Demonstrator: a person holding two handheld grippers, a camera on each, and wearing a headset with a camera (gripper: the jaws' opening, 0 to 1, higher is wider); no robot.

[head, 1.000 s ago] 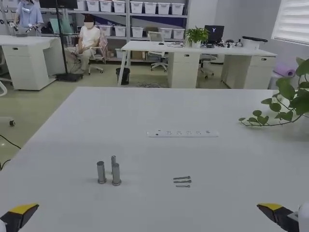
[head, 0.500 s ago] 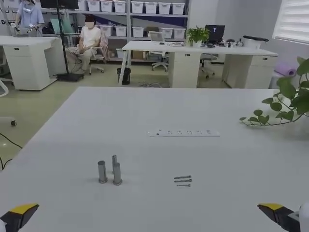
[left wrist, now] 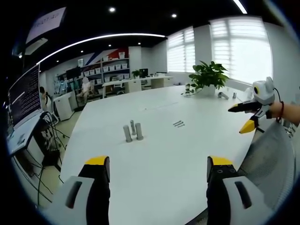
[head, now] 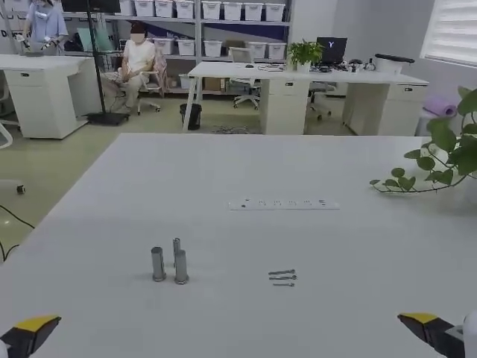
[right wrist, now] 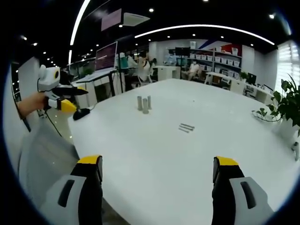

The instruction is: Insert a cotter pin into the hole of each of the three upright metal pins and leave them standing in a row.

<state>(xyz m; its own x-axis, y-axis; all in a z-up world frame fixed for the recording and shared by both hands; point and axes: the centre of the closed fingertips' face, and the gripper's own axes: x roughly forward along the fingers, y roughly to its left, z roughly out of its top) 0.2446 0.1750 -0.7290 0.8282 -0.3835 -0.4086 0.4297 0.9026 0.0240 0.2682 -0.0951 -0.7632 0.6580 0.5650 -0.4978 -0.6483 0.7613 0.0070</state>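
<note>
Three upright metal pins (head: 170, 264) stand clustered on the white table, left of centre; they also appear as the pins (left wrist: 132, 131) and the pins (right wrist: 144, 103). Three small cotter pins (head: 282, 278) lie flat to their right, seen again as cotter pins (left wrist: 178, 123) and cotter pins (right wrist: 186, 127). My left gripper (left wrist: 157, 171) is open over the table's near edge, empty; its yellow tip (head: 31, 329) shows bottom left. My right gripper (right wrist: 158, 172) is open and empty too; its tip (head: 422, 325) shows bottom right. Both are well short of the parts.
A white power strip (head: 283, 204) lies farther back on the table. A trailing green plant (head: 440, 160) reaches in from the right edge. Desks, shelves with bins and seated people (head: 136, 61) fill the room behind.
The head view has shifted slightly; the pins, cotter pins and both grippers stay as they were.
</note>
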